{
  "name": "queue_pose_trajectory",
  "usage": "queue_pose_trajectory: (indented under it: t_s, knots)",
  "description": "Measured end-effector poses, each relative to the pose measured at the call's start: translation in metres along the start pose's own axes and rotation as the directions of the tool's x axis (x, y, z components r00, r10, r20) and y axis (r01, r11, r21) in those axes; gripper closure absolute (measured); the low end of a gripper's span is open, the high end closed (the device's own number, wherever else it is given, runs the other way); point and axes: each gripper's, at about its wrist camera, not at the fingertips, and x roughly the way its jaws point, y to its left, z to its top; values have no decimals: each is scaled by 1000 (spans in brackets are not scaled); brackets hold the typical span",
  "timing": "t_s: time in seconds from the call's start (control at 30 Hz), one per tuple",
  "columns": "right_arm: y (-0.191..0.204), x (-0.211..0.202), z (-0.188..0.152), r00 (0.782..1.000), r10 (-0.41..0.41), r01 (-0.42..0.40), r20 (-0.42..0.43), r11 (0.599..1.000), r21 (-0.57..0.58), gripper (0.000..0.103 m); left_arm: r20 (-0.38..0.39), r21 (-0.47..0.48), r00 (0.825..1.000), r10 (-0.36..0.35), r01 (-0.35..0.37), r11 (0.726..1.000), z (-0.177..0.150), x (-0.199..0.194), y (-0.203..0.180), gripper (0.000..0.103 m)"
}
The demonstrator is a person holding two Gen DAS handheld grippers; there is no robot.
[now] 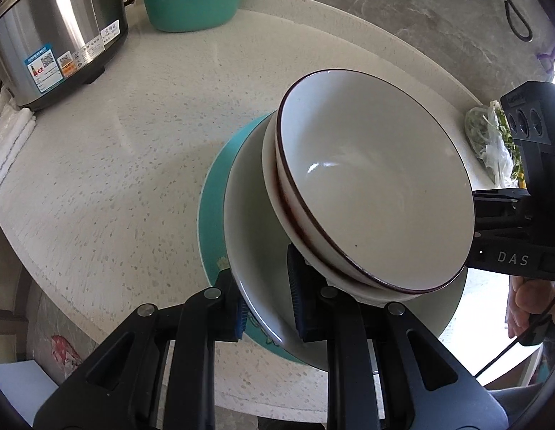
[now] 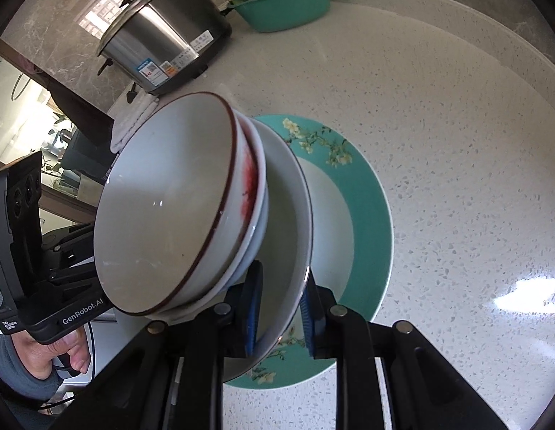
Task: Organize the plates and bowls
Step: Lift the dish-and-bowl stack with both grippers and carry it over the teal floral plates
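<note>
A large white bowl (image 1: 256, 251) carries two smaller nested white bowls with dark brown rims (image 1: 377, 179). My left gripper (image 1: 266, 304) is shut on the large bowl's near rim, one blue pad (image 1: 295, 294) inside and one outside. From the opposite side, my right gripper (image 2: 281, 308) is shut on the same large bowl (image 2: 288, 222), with the brown-rimmed bowls (image 2: 163, 208) at its left. Directly beneath lies a teal flowered plate (image 2: 367, 215) on the counter, also seen in the left wrist view (image 1: 209, 222). Whether the bowl touches the plate is unclear.
A steel rice cooker (image 1: 52, 32) and a teal basin of greens (image 1: 195, 3) stand at the back of the speckled white counter (image 1: 116, 165). A bag of greens (image 1: 488, 143) lies at the right. A folded white cloth (image 1: 9, 143) lies beside the cooker.
</note>
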Motion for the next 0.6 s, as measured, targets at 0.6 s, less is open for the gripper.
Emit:
queue_pose_trajectory:
  t_s: [0.6]
  knots:
    - [0, 7, -1, 999, -33, 33, 6, 999, 22, 80, 10, 10, 1000, -6, 6, 1000, -6, 13, 2, 86]
